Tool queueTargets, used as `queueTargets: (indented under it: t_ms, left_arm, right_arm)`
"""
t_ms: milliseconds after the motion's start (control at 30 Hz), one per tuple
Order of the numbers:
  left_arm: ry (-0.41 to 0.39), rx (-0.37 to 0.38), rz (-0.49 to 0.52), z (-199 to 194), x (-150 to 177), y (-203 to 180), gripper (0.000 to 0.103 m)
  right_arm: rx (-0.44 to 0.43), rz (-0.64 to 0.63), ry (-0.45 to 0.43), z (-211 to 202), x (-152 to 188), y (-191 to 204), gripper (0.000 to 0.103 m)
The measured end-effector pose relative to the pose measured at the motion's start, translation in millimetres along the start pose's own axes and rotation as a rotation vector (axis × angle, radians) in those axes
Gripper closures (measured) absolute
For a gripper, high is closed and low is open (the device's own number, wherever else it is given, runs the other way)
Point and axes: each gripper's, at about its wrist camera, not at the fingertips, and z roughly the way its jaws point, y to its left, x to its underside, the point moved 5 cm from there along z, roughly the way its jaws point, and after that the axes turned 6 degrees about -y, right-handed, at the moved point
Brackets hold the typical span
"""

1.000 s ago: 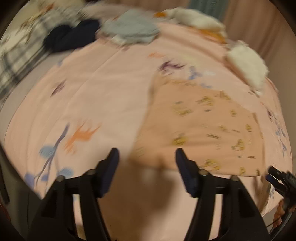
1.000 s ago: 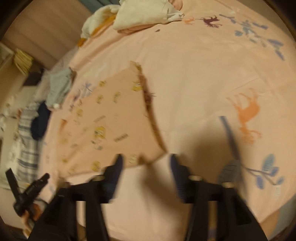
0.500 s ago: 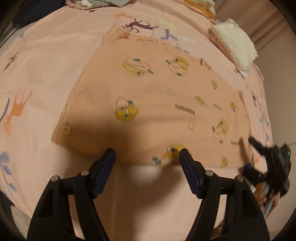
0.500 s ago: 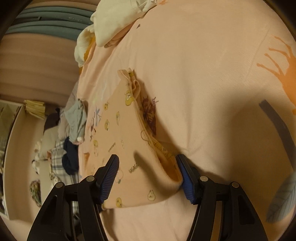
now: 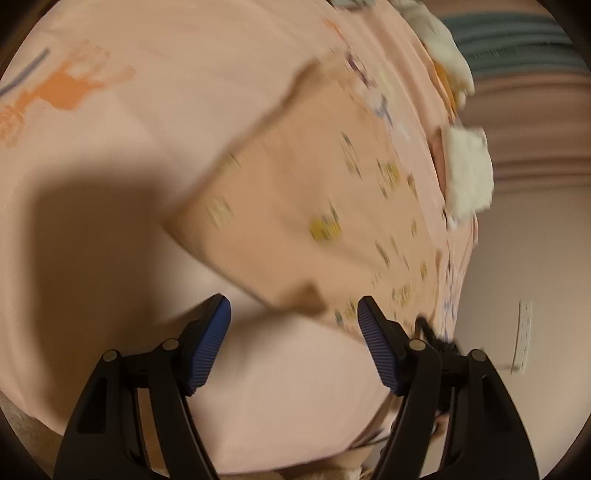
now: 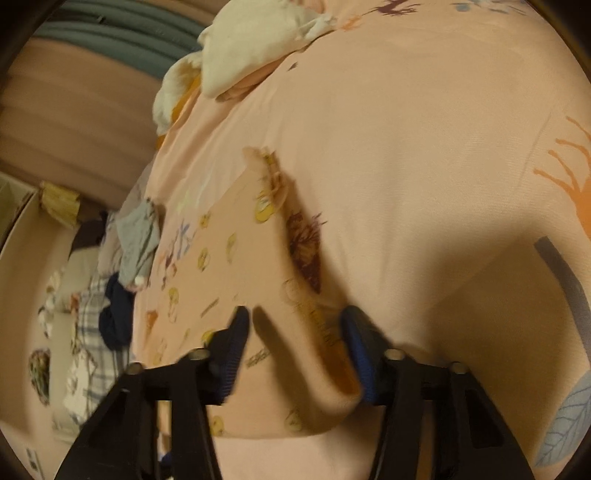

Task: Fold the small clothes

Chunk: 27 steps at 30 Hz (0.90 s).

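Pink bedsheet (image 5: 184, 74), blurred peach garment (image 5: 295, 206), corner between right hand-held gripper (image 6: 295, 350)

A bedroom in a home is shown: a bed is covered by a pink printed sheet (image 6: 424, 155), with clothes piled (image 6: 125, 258) beside curtains (image 6: 122, 33).

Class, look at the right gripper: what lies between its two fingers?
In the right wrist view, a raised corner fold of the peach garment lies between the open fingers of the right gripper, above the pink bedsheet.
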Motion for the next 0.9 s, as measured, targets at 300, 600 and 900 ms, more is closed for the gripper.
queueTargets:
  t_ms: [300,600,900]
  left_arm:
    - [-0.117,-0.025,-0.106,-8.5,-37.6,18.9,0.038]
    - [-0.117,-0.007,-0.096,11.8,-39.9,12.6,0.091]
    - [-0.084,0.2,-0.334,10.8,-43.4,30.6,0.068]
  right_arm:
    - [-0.001,-0.03,-0.011,-0.8,-0.5,-5.0,0.072]
    - [0.007,-0.091,-0.029,-5.8,1.3,-4.7,0.075]
    - [-0.007,-0.116,-0.019,-6.8,1.2,-4.2,0.075]
